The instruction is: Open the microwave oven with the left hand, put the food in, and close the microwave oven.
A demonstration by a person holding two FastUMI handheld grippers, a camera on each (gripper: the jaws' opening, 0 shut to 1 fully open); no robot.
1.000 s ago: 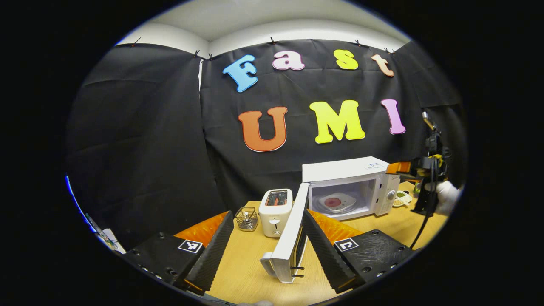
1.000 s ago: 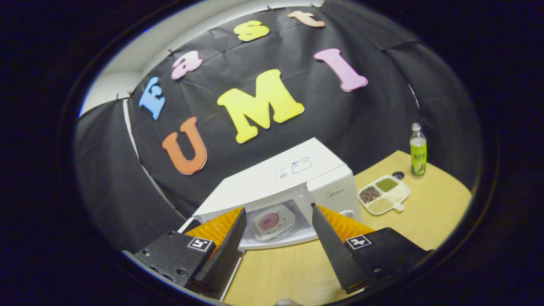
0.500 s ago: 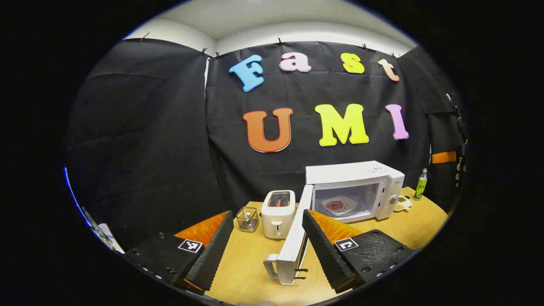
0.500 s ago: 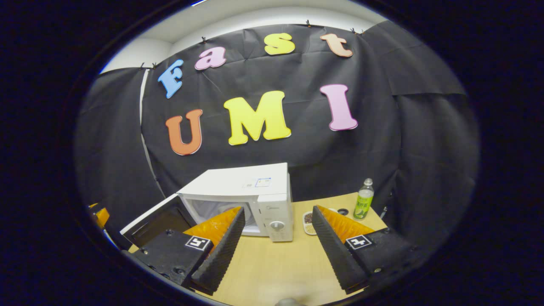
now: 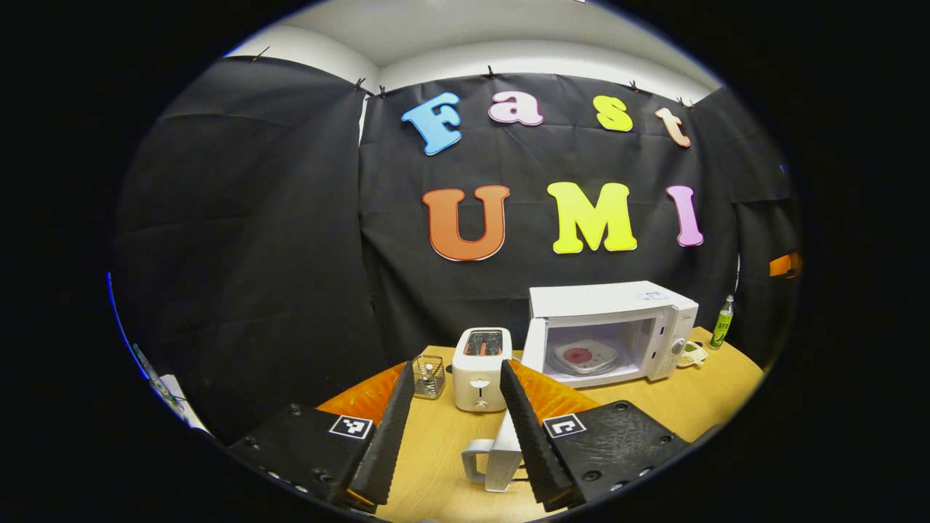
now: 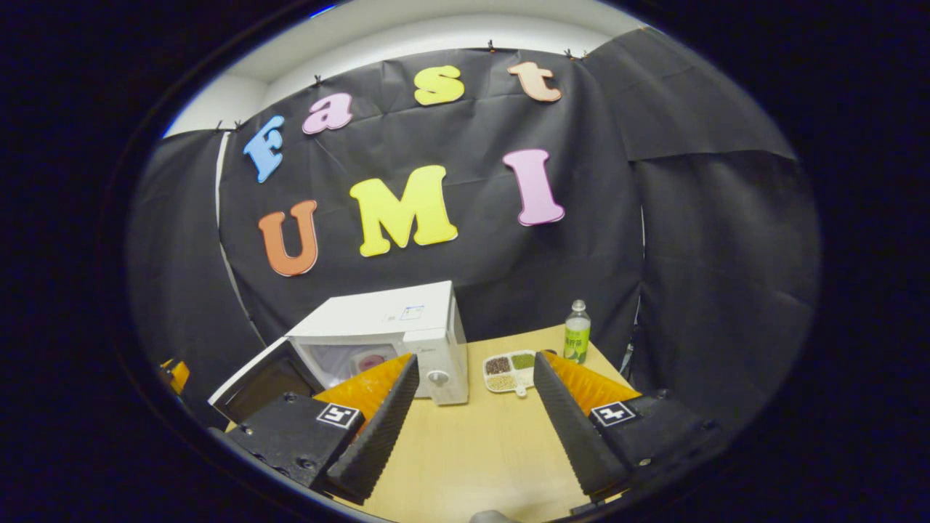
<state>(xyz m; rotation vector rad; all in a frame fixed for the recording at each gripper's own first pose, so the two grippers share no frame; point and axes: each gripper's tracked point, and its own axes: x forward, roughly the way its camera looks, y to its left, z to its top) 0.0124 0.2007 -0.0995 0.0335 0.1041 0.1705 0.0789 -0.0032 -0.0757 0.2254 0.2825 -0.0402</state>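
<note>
Microwave [image 5: 610,330] open on the table [image 5: 654,399], plate [image 5: 585,356] inside.
Door [image 5: 501,454] swings edge-on toward the left gripper [image 5: 450,425] (jaws apart, empty); right gripper [image 6: 472,410] gapes, empty.

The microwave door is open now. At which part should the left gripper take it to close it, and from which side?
Grip the vertical handle on the free edge of the door, from the front. It lies between the left gripper fingers, farthest from the microwave.
</note>
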